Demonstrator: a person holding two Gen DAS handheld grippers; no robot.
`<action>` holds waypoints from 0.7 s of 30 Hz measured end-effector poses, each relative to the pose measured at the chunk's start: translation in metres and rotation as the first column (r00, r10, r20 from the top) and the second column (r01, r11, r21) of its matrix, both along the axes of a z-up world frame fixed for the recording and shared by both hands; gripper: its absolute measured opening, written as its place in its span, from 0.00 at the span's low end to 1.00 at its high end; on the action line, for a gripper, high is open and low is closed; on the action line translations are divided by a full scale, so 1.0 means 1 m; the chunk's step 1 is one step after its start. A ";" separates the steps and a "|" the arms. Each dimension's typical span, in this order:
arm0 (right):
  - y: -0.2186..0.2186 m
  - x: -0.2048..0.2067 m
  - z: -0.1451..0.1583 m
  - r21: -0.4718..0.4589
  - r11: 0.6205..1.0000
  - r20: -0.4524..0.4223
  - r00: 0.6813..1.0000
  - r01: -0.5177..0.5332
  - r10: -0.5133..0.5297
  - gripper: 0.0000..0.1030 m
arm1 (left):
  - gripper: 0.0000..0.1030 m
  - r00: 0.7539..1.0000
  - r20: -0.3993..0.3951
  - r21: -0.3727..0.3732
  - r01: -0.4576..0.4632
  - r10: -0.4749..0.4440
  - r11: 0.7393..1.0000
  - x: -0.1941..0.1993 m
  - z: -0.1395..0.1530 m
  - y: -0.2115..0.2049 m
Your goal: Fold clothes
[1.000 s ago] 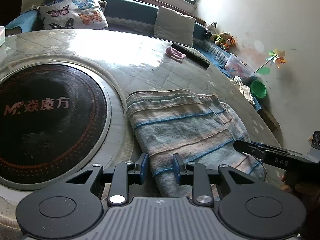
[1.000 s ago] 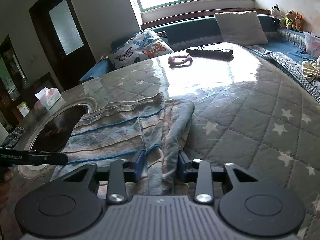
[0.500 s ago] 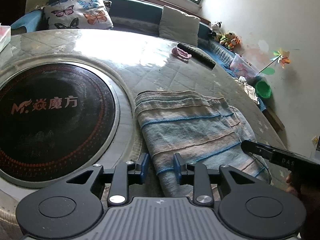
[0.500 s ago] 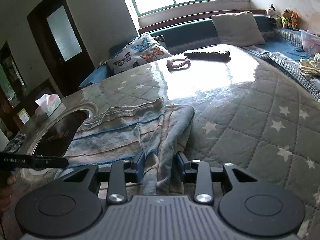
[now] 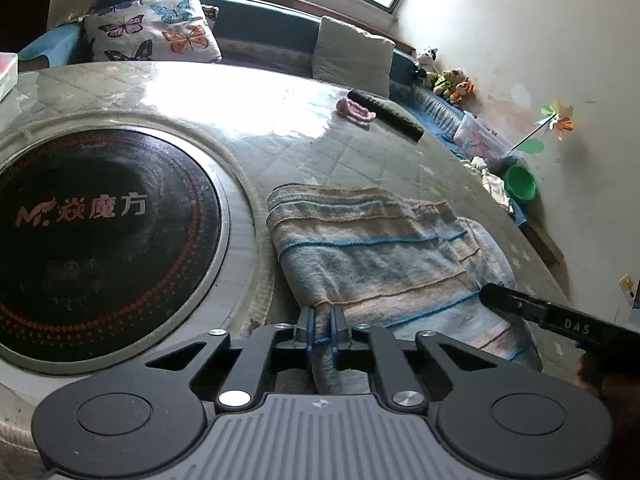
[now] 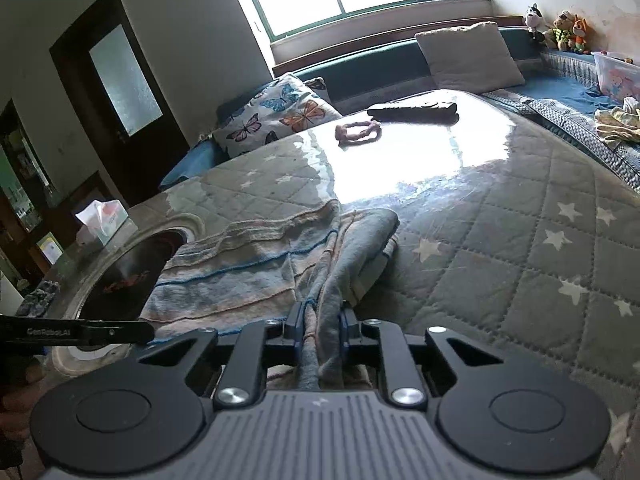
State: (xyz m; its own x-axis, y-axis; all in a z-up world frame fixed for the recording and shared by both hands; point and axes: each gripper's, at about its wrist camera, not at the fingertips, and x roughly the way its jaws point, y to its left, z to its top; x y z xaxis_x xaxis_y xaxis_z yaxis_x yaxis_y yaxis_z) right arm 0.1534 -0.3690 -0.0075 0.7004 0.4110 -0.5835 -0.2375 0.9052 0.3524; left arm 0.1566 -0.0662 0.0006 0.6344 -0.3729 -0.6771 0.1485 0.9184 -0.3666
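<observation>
While both claws are clamped on the striped towel (image 5: 380,256), the fold reads as partway done, not finished. Left claw (image 5: 321,330) has its jaws nearly together, pinching the near hem where the blue edge thread crosses between them, low centre of the left wrist view. Right claw (image 6: 320,328) is closed on a bunched ridge of the same cloth, low centre of the right wrist view.

Towel position: on the quilted star-print table (image 6: 520,272), centre to lower right in the left view, just beside the steel ring of the round black cooktop (image 5: 92,236) set into the table at left. In the right view it fills the centre-left.

What looks done:
- Cloth is already doubled. Right view shows a second layer rolled under along the right-hand side, upper right of the towel.
- Far edge lies fairly straight and flat.

What looks left:
- Near edge is gathered at both grip points, not laid flat.
- Right side is lumpy, layers not squared to each other.
- Overall shape is still a wide slab, so my read is at least one more fold, then smoothing.

Caveat: cannot tell how many layers are stacked under the top one, so the fold count is a guess.

Clutter at the far end of the table, upper centre: pink scrunchie (image 5: 356,110) and dark remote (image 5: 386,114), well apart from the towel.
</observation>
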 end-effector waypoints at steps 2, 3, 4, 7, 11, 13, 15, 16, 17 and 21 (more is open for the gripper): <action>-0.001 -0.004 0.005 0.007 1.000 0.010 1.000 -0.002 0.002 0.14 | 0.06 1.000 0.013 0.009 0.011 -0.011 1.000 -0.002 0.003 -0.001; -0.001 -0.006 0.008 0.009 1.000 0.016 1.000 -0.003 0.003 0.14 | 0.06 1.000 0.018 0.012 0.016 -0.016 1.000 -0.003 0.005 -0.002; -0.001 -0.008 0.011 0.009 1.000 0.022 1.000 -0.004 0.004 0.14 | 0.06 1.000 0.022 0.014 0.019 -0.020 1.000 -0.003 0.007 -0.003; 0.001 -0.013 0.021 0.005 1.000 0.044 0.999 -0.014 0.014 0.14 | 0.06 0.999 0.040 0.015 0.031 -0.031 0.999 -0.005 0.013 -0.005; 0.005 -0.015 0.032 -0.009 1.000 0.070 0.997 -0.027 0.028 0.14 | 0.06 0.996 0.070 0.021 0.045 -0.047 0.999 -0.007 0.024 -0.010; 0.006 -0.014 0.037 -0.016 0.999 0.081 0.996 -0.032 0.033 0.14 | 0.06 0.995 0.081 0.027 0.048 -0.051 0.998 -0.006 0.029 -0.012; 0.006 -0.009 0.043 -0.023 0.999 0.091 0.995 -0.031 0.033 0.13 | 0.06 0.995 0.089 0.034 0.048 -0.051 0.998 -0.003 0.034 -0.014; 0.005 -0.006 0.045 -0.027 0.999 0.096 0.995 -0.030 0.032 0.13 | 0.06 0.994 0.095 0.036 0.049 -0.052 0.998 -0.002 0.037 -0.014; 0.005 -0.002 0.048 -0.030 0.999 0.101 0.994 -0.028 0.031 0.13 | 0.06 0.993 0.102 0.040 0.049 -0.053 0.998 0.001 0.041 -0.016; 0.003 0.011 0.059 -0.044 0.999 0.123 0.992 -0.022 0.027 0.13 | 0.06 0.990 0.134 0.050 0.049 -0.055 0.998 0.016 0.056 -0.021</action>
State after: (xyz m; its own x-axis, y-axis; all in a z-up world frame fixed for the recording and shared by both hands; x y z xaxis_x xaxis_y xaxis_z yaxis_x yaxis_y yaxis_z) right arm 0.1642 -0.3657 0.0516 0.7581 0.4053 -0.5108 -0.2989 0.9122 0.2802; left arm 0.1721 -0.0875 0.0564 0.7018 -0.3777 -0.6041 0.2415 0.9238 -0.2971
